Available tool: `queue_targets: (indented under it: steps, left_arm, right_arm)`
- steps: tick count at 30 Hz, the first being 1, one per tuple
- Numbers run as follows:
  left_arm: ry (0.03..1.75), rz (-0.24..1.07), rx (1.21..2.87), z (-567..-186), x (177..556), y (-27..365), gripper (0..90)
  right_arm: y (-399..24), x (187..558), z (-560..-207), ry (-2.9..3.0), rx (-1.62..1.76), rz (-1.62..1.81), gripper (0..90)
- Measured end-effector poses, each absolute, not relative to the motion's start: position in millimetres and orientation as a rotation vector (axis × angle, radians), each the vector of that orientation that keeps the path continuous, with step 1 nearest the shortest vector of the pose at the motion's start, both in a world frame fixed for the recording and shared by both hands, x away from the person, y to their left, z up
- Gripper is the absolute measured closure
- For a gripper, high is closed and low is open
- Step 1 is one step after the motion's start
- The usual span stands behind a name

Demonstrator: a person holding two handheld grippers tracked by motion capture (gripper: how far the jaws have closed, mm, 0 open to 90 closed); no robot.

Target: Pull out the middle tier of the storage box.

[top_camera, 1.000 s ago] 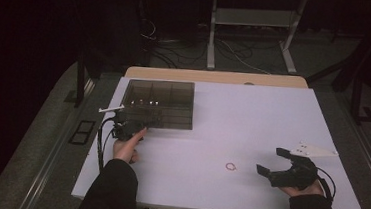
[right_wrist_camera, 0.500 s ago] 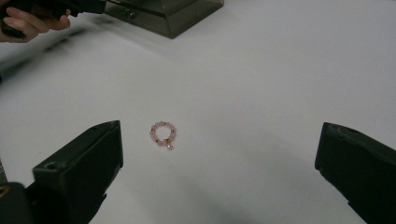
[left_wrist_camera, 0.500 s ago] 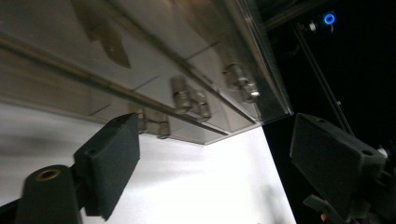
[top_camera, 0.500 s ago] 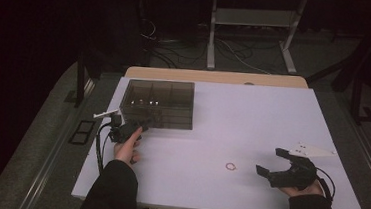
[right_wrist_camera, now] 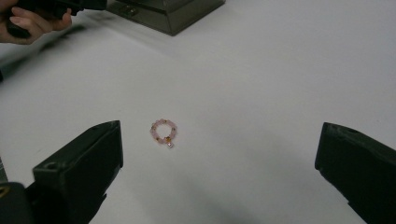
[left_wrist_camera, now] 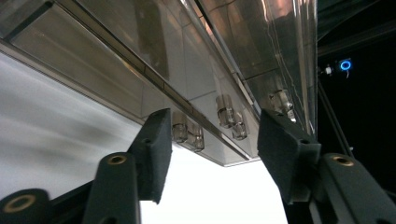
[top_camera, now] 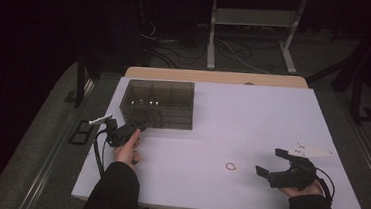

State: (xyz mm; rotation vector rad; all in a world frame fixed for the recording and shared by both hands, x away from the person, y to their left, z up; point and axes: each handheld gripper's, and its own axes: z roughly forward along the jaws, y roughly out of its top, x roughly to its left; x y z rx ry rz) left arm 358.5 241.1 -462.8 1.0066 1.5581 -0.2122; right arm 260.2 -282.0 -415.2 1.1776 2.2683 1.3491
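At the near left corner of a white table (top_camera: 253, 115), a person's left gripper (left_wrist_camera: 212, 140) meets the front lower edge of a smoked, clear plastic compartment box (top_camera: 157, 102), whose small clasps sit between its two black jaws. Those jaws have just been closing and now stand partly apart on either side of the box's corner; their pads do not appear to press on anything yet, so nothing is gripped. The box, lid down, stands toward the table's far left, touching nothing else that can be made out. Well apart from it, toward the near right, a small pink beaded ring (right_wrist_camera: 163, 131) lies flat on the bare surface, and the right gripper (right_wrist_camera: 219, 163) rests low just beside it with its jaws spread wide, the ring lying ahead of the gap and closer to one jaw. The step in hand seems to be getting the box open or steadied at its latch. The next move probably calls for a careful pinch on a clasp or lid edge, and then a delicate close on the ring.
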Motion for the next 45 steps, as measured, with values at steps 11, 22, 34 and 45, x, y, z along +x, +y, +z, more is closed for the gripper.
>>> queue_targets:
  steps: [11, 22, 34, 45]
  left_arm:
    - [1.577, -0.231, 0.913, -465, 359, 228, 59.6]
    - [1.627, -0.259, 0.860, -468, 360, 218, 71.4]
    - [1.629, -0.289, 0.775, -471, 359, 214, 80.0]
    - [1.650, -0.294, 0.746, -470, 357, 211, 80.8]
  right_arm:
    - [-282, 261, -415, 2.273, 1.169, 1.343, 0.4]
    - [-281, 260, -416, 2.280, 1.163, 1.341, 0.4]
    - [-281, 260, -415, 2.283, 1.160, 1.338, 0.4]
    - [-281, 260, -415, 2.283, 1.160, 1.337, 0.4]
